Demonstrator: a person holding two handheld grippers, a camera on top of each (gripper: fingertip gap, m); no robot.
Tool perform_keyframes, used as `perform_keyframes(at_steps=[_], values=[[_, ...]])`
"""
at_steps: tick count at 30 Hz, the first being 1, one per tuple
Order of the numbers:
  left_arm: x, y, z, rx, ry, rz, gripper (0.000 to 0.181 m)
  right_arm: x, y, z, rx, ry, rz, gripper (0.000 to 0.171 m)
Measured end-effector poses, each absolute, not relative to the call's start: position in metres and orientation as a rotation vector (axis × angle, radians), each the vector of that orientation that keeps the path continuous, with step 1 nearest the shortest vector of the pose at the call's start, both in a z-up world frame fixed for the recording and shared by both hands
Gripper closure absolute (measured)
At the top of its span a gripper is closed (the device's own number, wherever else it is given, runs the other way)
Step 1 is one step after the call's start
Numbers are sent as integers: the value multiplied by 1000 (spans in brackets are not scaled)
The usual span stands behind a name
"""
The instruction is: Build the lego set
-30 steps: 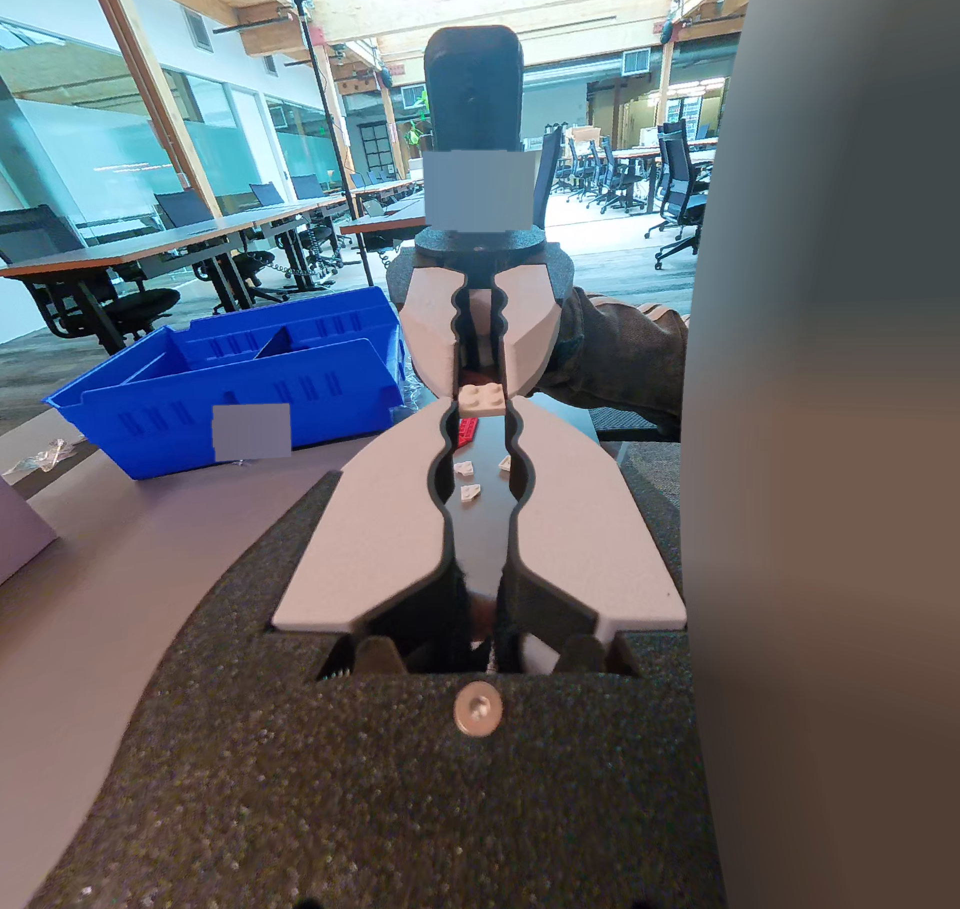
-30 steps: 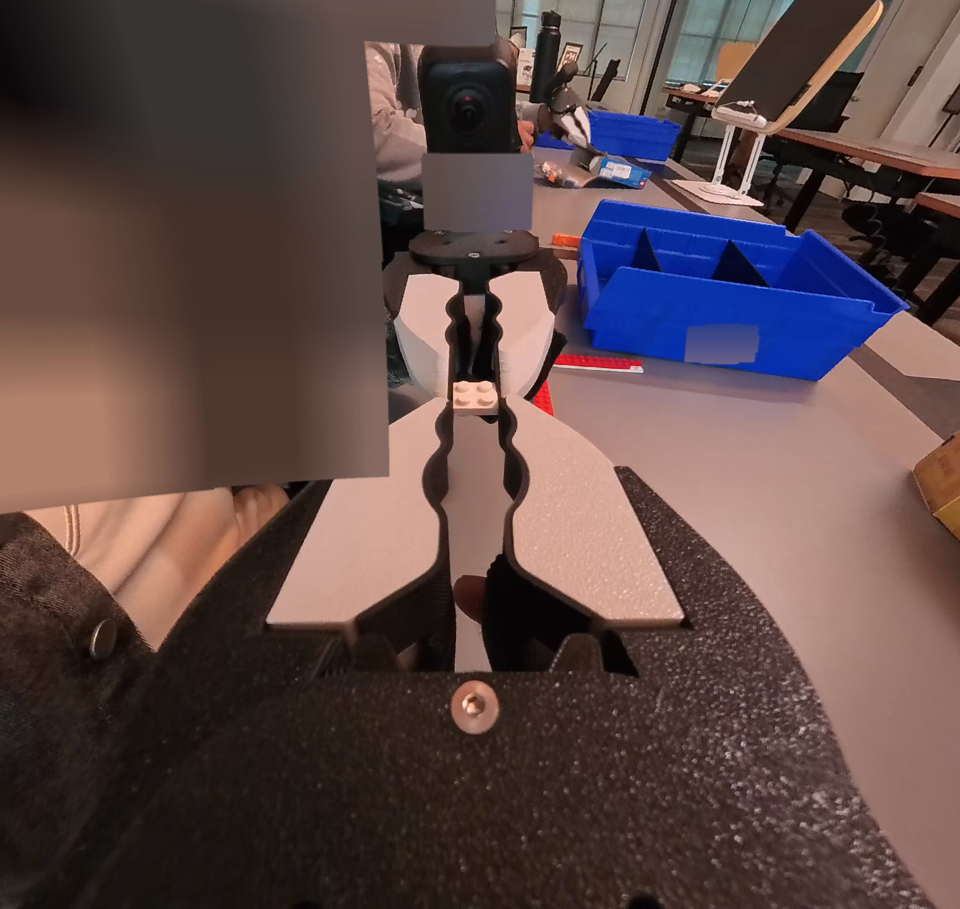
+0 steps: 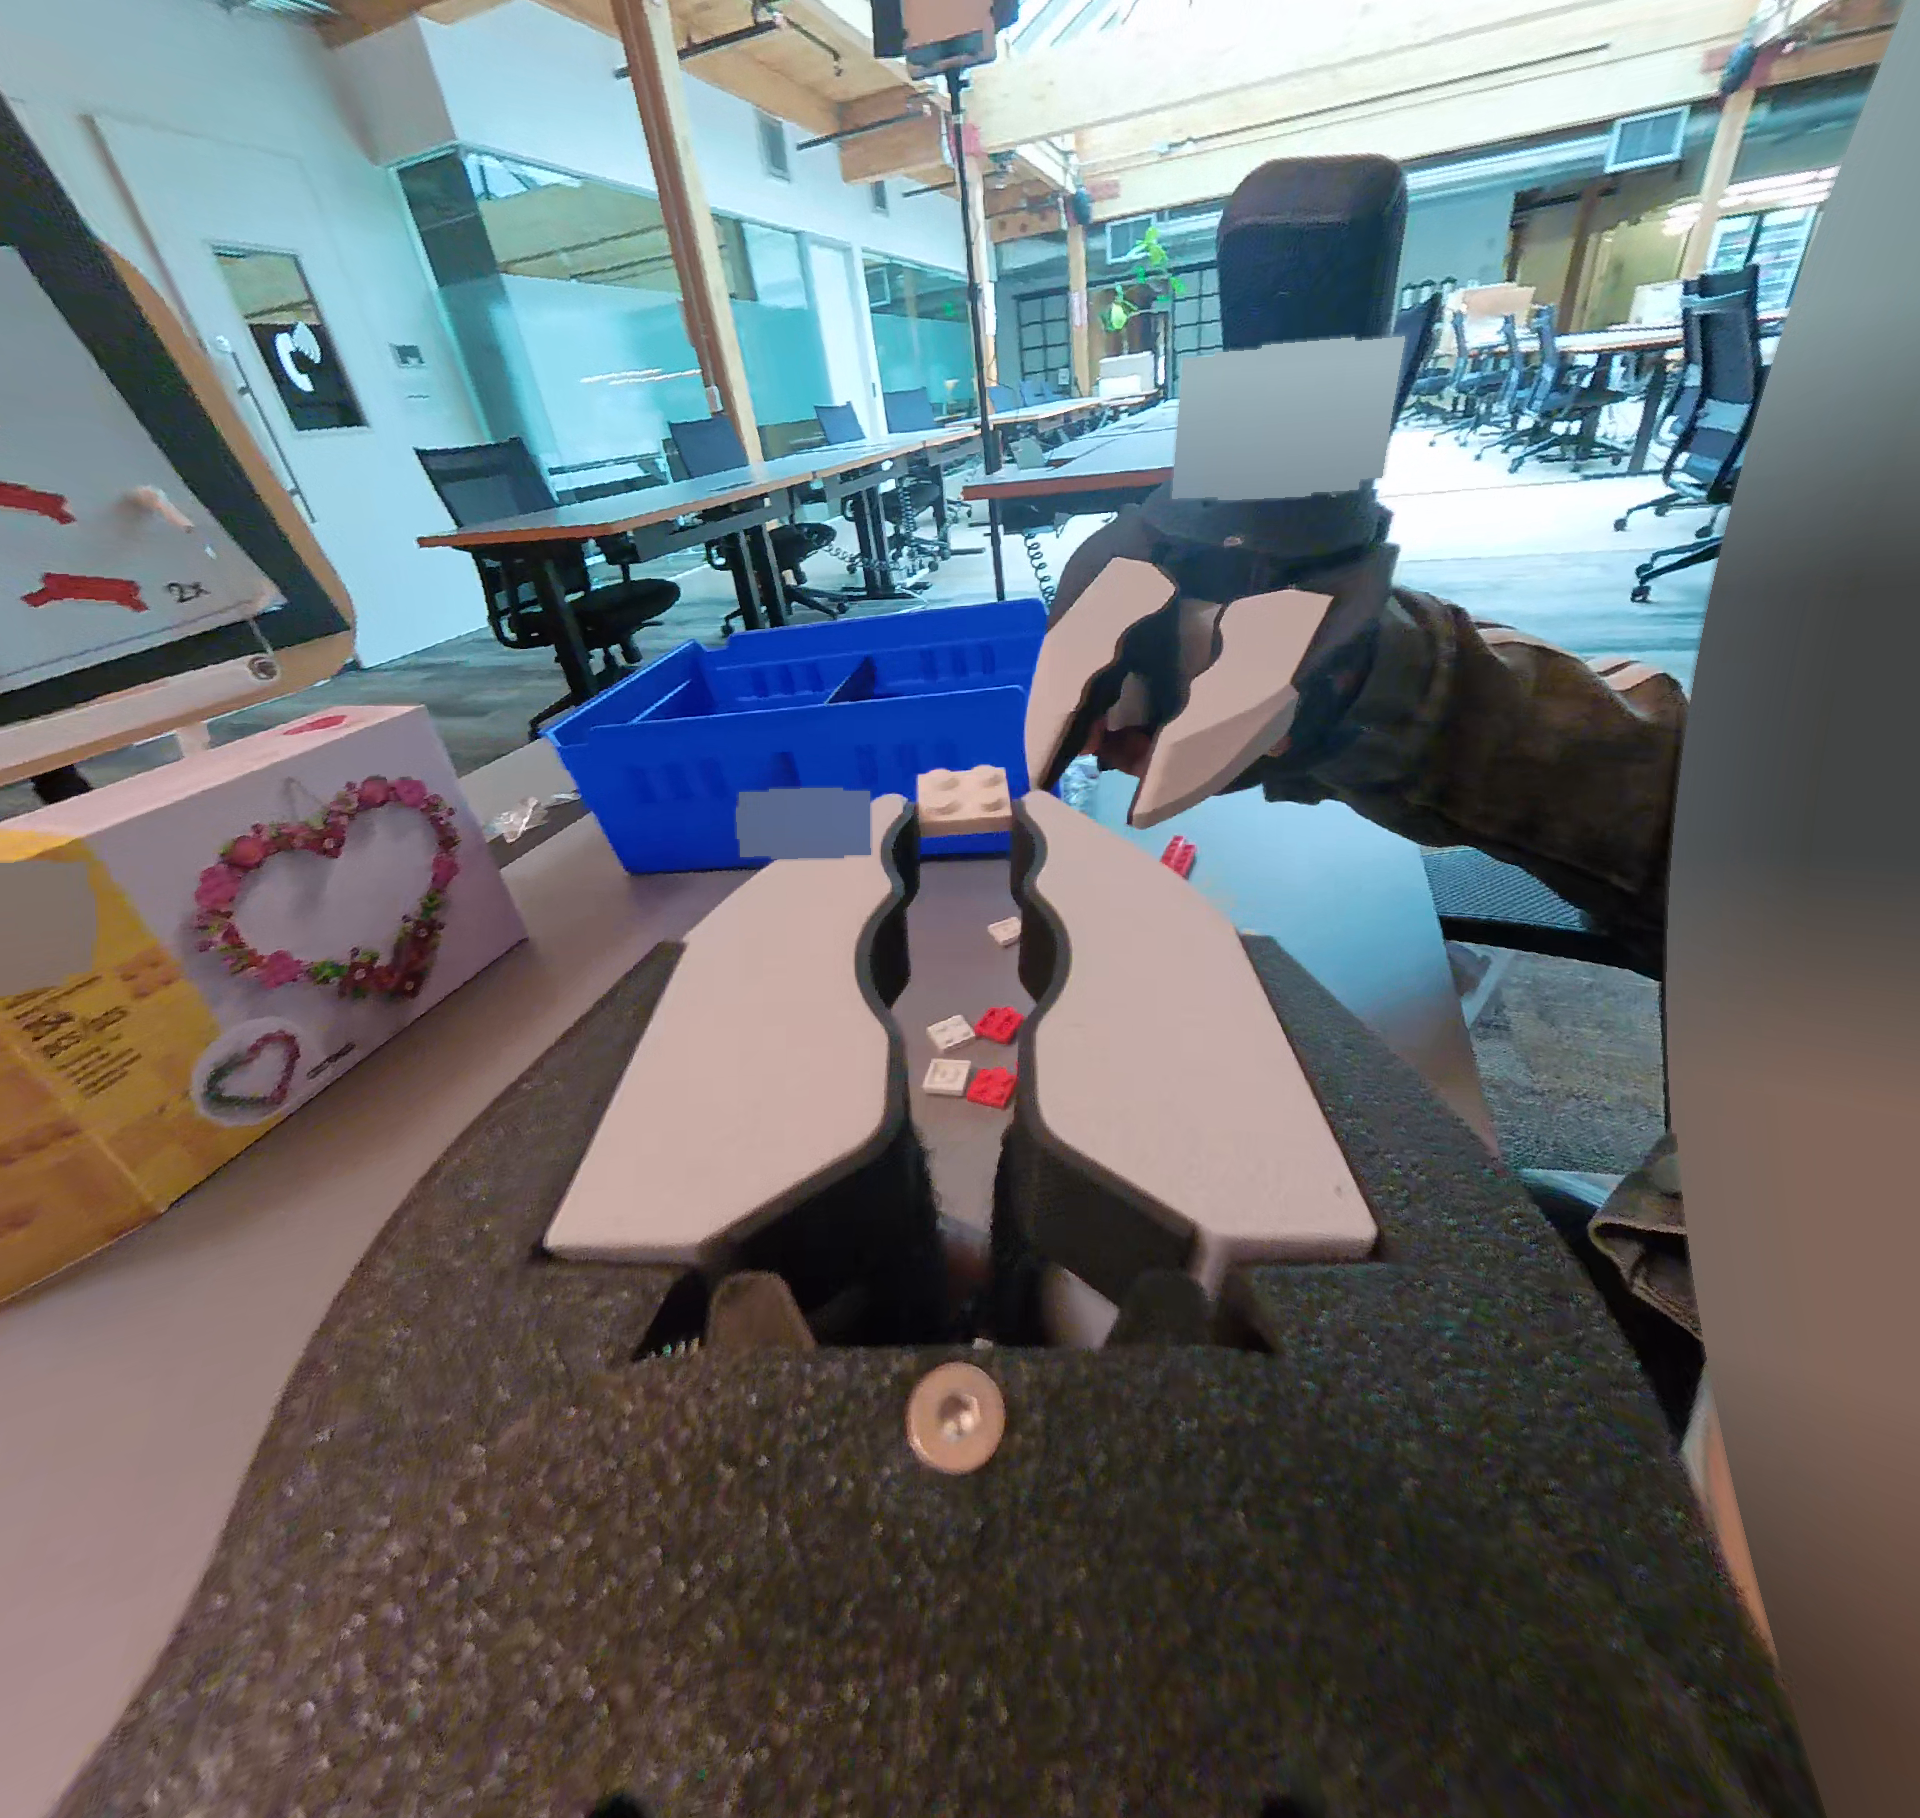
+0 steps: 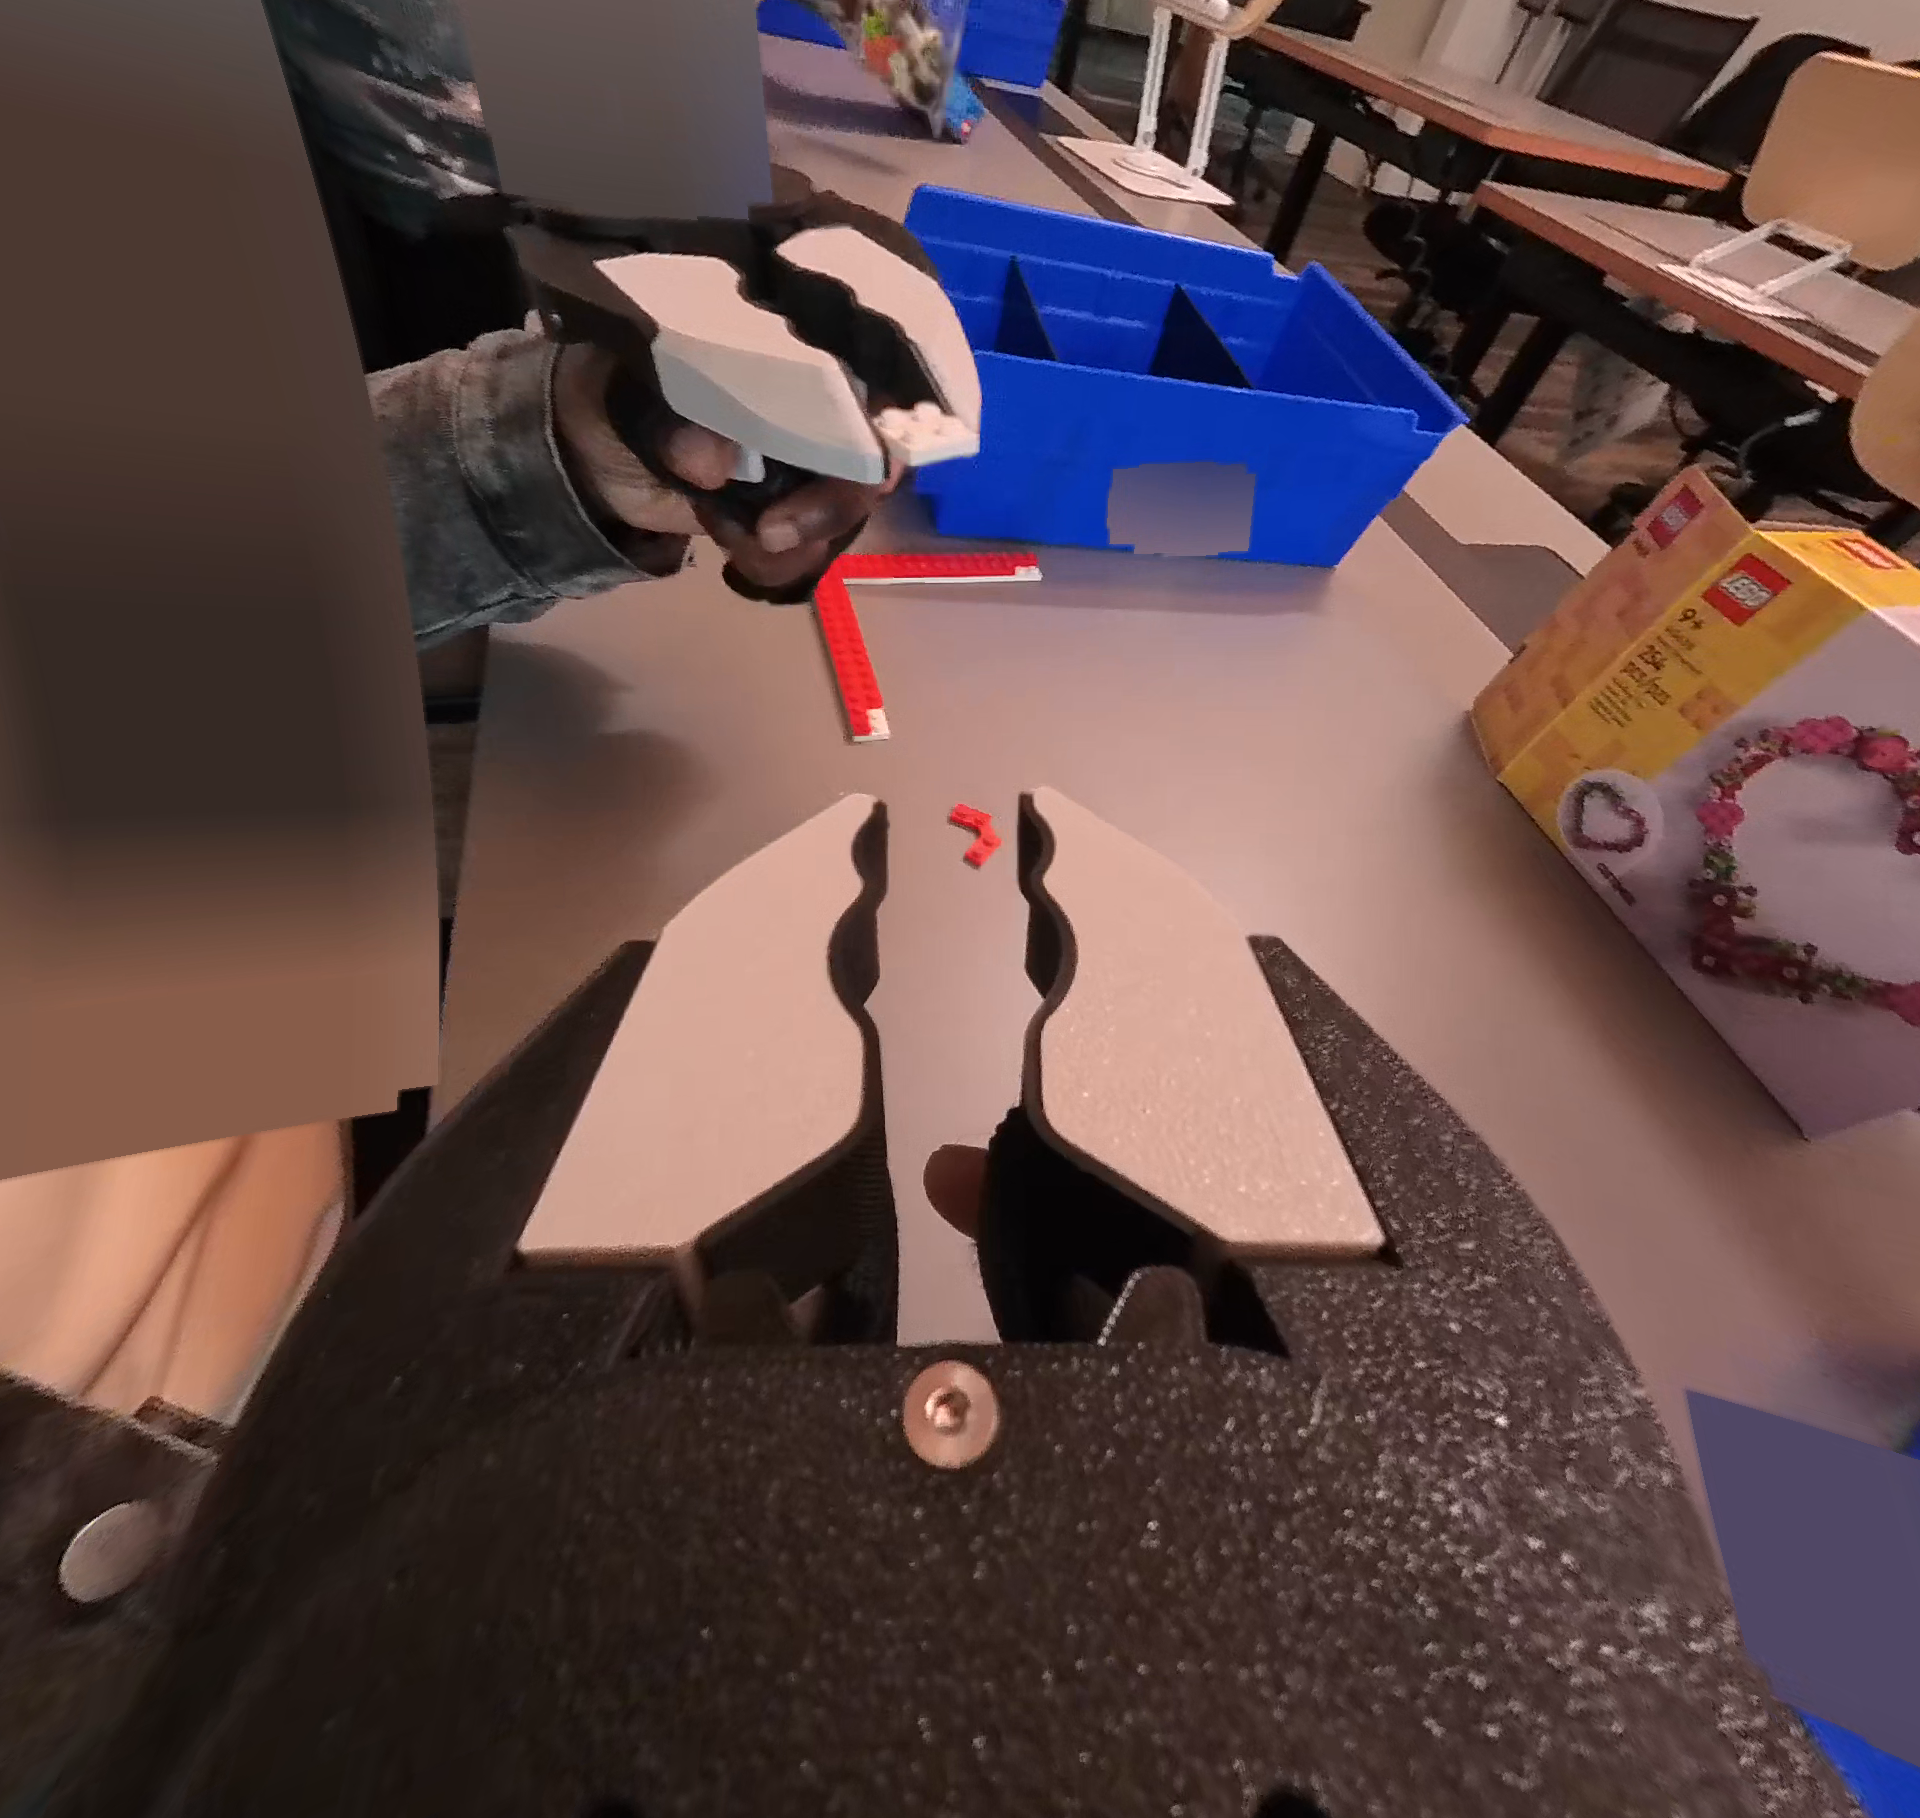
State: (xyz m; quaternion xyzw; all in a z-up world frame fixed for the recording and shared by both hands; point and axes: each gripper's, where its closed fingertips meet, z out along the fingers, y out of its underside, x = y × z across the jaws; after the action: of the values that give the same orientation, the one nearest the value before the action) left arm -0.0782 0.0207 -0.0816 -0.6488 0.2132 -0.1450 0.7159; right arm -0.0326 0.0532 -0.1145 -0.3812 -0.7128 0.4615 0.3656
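A: What is the left gripper (image 3: 964,818) doing?

B: It is clamped on a white brick (image 3: 964,798), studs up, pinched right at the fingertips and lifted off the worktop (image 4: 1195,729).

A: And the right gripper (image 4: 954,812)?

B: Its jaws stand apart with nothing between them. In the left wrist view it hangs at about one o'clock from the white brick, tips pointing down, near it but not touching.

A: What lies below?

B: Under the left gripper sit small white plates (image 3: 949,1051) and red plates (image 3: 995,1053), close together on the worktop. In the right wrist view a tiny red corner piece (image 4: 975,831) lies just past the open tips, and at twelve o'clock beyond it a red L-shaped strip (image 4: 883,615) lies flat.

A: Farther out?

B: A blue bin (image 4: 1174,397) with dividers stands behind the strip. At three o'clock a set box (image 4: 1704,781) with a floral heart on it rests on the worktop.
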Motion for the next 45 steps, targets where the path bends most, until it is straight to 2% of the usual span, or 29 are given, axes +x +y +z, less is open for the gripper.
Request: perform_keyframes(at_steps=[12, 20, 45], values=[[-99, 16, -79, -1447, 441, -253, 166, -42, 103, -109, -1147, -1599, 965, 143], [-94, 25, -92, -1484, 446, -261, 166, -34, 161, -137, -1294, -1553, 285, 142], [-92, 41, -131, -1542, 493, -255, 166, -36, 162, -156, -1339, -1630, 280, 143]])
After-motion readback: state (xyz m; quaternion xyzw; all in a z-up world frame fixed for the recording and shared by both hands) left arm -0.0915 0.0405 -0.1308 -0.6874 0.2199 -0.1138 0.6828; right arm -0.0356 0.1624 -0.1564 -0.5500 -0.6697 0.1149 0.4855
